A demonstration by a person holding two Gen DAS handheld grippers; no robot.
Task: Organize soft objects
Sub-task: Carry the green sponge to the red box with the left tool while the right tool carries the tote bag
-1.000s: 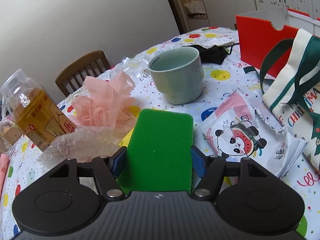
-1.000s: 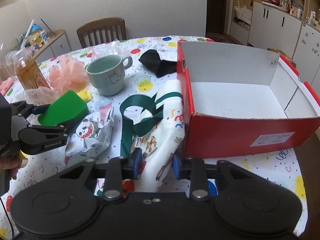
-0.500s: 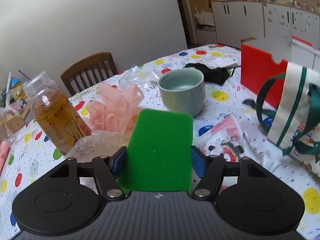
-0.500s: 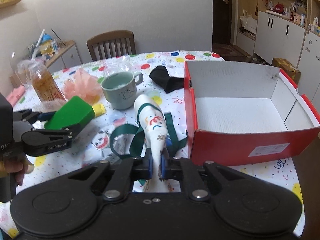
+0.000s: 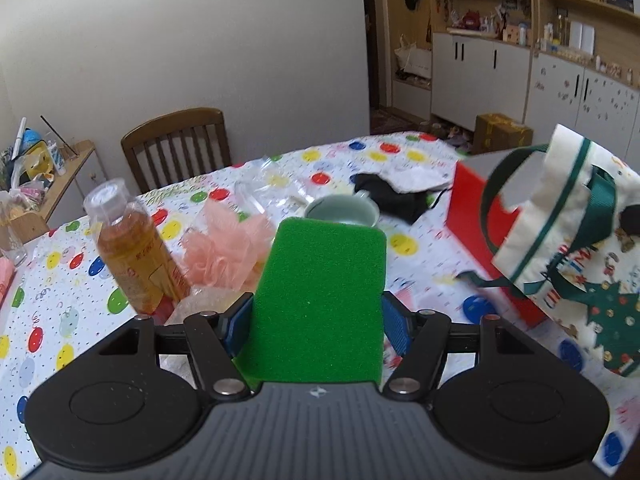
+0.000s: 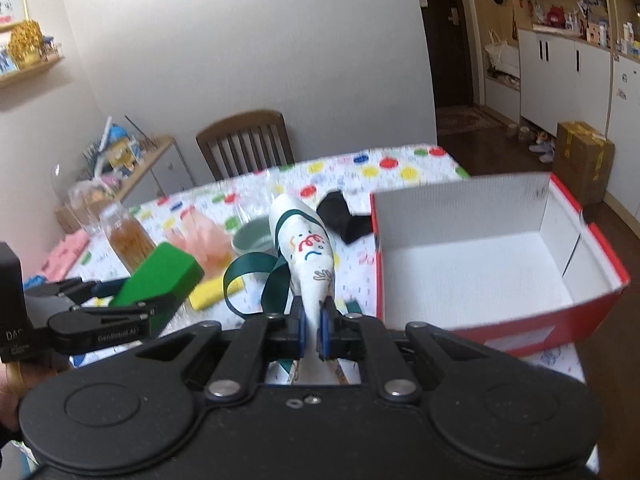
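Now that the right gripper [image 6: 311,326], jaws clamped on the tote bag [image 6: 306,258], has lifted it off the table at frame centre, beside the open red box [image 6: 500,320], boxing it looks next, while the left gripper [image 5: 318,320] stays clamped on the green sponge [image 5: 320,300] at lower centre.

One sponge [image 5: 320,304], one tote bag [image 5: 576,248], one box [image 6: 480,256], one mug [image 5: 342,211], one bottle [image 5: 132,248].

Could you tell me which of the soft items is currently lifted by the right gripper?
The white tote bag with green straps; the left gripper holds the green sponge.
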